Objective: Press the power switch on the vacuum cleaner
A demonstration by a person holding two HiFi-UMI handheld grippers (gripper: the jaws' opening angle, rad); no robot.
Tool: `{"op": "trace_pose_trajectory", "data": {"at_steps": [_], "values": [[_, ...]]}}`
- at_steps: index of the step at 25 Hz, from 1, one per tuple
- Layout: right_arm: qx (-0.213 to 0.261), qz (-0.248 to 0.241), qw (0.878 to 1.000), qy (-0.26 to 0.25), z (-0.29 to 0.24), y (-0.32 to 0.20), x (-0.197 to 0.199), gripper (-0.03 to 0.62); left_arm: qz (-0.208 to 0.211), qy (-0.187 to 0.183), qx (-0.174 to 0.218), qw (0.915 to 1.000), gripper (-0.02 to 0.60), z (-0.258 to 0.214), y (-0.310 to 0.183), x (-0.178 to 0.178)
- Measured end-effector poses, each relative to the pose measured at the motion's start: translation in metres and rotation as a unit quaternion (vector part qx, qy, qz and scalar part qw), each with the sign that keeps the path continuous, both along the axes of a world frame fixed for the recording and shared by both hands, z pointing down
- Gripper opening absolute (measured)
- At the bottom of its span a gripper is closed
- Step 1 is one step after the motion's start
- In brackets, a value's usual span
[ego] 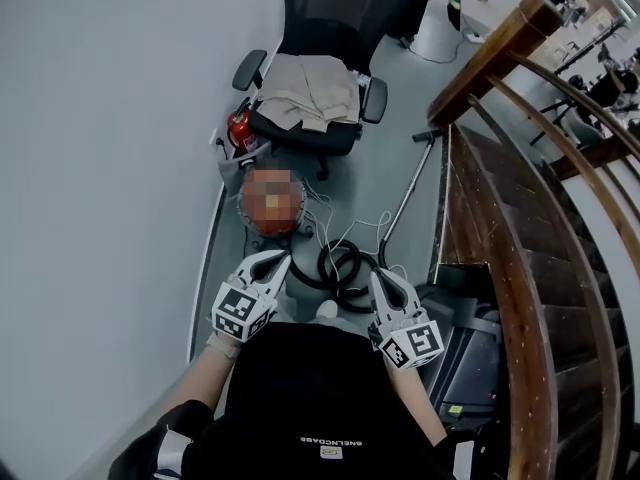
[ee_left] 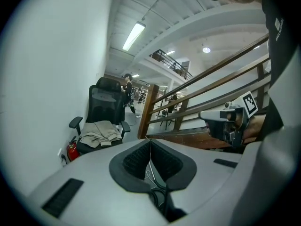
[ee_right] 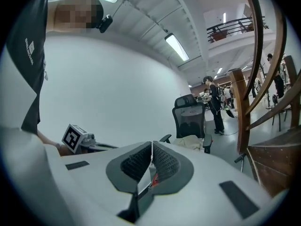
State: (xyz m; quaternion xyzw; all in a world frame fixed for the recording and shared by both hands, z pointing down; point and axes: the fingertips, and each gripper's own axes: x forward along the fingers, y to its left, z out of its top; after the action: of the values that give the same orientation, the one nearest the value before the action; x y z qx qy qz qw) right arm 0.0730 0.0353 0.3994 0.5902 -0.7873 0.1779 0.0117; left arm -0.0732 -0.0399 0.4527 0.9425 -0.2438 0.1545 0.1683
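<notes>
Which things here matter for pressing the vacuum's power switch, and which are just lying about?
For the job:
vacuum cleaner, its hose and wand
left tool and right tool, both shut, holding nothing

Lying about:
office chair
clothes on its seat
fire extinguisher
stair railing

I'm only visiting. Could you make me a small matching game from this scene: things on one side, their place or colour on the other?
1 office chair
2 fire extinguisher
3 vacuum hose
4 staircase

A coiled on the floor
B red, by the wall
C wooden, at the right
D beige cloth on its seat

Pairs: 1-D, 2-B, 3-A, 4-C
</notes>
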Motion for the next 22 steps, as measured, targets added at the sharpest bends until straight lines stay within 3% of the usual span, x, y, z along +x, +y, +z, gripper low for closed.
{"op": "trace_pose_trajectory", "data": {"at_steps": [14, 22], "values": [[-0.060, 0.053, 0.997, 0.004, 0.030, -0.019, -0.007, 0.029, 0.006, -0.089, -0.050, 0.9948, 0.017, 0.114, -0.090, -0.017], [-0.099, 0.070, 0.993, 0.003, 0.055, -0.026, -0.015, 0.029, 0.028, -0.170, -0.069, 0.9826, 0.017, 0.213, -0.132, -0.020]]}}
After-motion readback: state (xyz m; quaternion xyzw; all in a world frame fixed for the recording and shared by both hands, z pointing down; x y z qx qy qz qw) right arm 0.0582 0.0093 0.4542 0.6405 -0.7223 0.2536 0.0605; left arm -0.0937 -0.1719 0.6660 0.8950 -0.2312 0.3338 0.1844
